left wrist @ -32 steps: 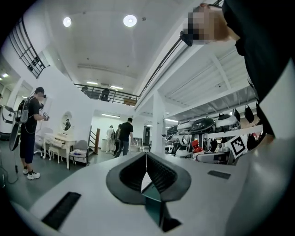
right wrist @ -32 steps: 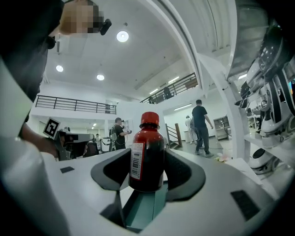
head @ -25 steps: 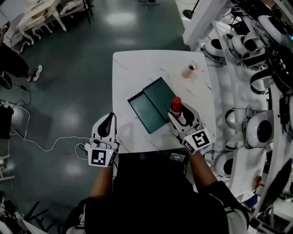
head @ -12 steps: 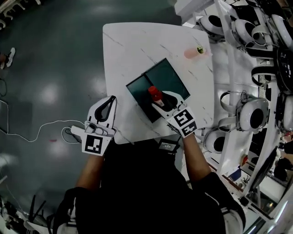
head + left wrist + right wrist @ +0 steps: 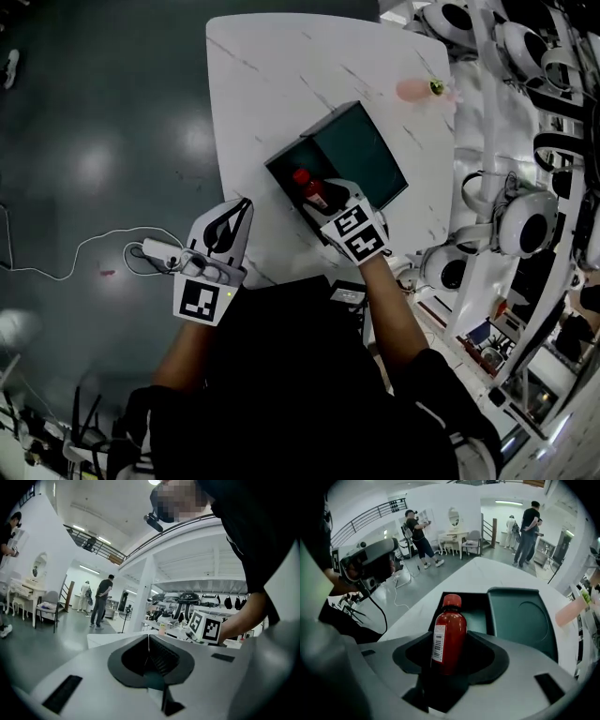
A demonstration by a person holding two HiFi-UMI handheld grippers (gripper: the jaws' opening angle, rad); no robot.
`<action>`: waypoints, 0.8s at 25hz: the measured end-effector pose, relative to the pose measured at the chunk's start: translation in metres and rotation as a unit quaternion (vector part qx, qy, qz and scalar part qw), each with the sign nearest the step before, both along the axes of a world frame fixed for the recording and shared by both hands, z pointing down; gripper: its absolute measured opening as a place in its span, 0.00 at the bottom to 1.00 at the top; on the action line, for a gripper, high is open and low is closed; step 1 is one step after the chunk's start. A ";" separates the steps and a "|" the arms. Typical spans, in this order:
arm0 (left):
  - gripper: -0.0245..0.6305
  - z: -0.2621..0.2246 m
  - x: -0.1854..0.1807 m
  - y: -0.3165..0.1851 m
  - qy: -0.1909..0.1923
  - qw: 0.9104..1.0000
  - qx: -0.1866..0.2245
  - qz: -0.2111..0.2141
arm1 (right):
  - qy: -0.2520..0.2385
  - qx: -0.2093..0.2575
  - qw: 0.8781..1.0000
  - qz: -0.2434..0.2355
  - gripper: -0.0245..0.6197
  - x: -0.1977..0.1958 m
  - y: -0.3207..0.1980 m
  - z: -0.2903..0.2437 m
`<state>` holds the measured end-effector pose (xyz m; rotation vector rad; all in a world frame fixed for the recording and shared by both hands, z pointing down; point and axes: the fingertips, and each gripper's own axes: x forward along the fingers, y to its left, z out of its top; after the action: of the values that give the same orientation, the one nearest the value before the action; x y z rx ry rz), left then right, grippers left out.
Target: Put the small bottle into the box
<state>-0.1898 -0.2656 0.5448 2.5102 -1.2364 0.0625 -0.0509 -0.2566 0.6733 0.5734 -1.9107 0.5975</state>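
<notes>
**Right tool [image 5: 321, 197] clamping the bottle [image 5: 307, 187] above the box [image 5: 284, 165]**

Your right tool [image 5: 450, 657] is gripping the bottle [image 5: 449, 637] low on its body, jaws closed against both sides, with the neck and cap standing free ahead of them. You are holding the bottle upright over the near part of the box [image 5: 477, 619], whose lid [image 5: 520, 620] is lying open beside it on the bench [image 5: 253, 84]. Whether the base is already dipping below the rim is not something you can tell from here.

Your left tool [image 5: 234, 217] is hanging off the bench's near edge, jaws together on nothing [image 5: 149, 653], well apart from the box.

Watch the near wall: if you are lowering at a slant, the base is likely to catch on it and tip the bottle in your grip. Nothing is steadying the box, so a knock is likely to slide it across the smooth bench. Letting go while the bottle is high risks it toppling or bouncing out.

The bottle is looking small and glossy, dark red with a brighter red screw cap and a white barcode label down one side. It is probably slick plastic, so a loose grip could let it slip.
</notes>
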 end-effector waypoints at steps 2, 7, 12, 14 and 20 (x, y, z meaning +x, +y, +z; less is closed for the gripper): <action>0.06 0.006 0.001 0.002 0.003 1.000 -0.006 0.008 | 0.016 -0.012 1.000 0.004 0.40 0.000 0.004 0.012; 0.06 0.017 0.004 0.010 0.013 0.999 -0.030 0.026 | 0.052 -0.029 0.998 0.017 0.40 0.008 0.010 0.037; 0.06 0.026 0.002 0.017 0.011 0.999 -0.046 0.027 | 0.069 -0.031 0.997 0.017 0.40 0.006 0.018 0.051; 0.06 0.026 0.001 0.017 0.012 0.999 -0.046 0.024 | 0.075 -0.030 0.997 0.018 0.40 0.006 0.018 0.054; 0.06 0.029 -0.002 0.021 0.013 0.998 -0.050 0.024 | 0.083 -0.024 0.996 0.024 0.40 0.006 0.015 0.058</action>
<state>-0.1921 -0.2442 0.5735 2.4475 -1.1336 0.0990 -0.0445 -0.2420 0.7312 0.6196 -1.7256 0.6058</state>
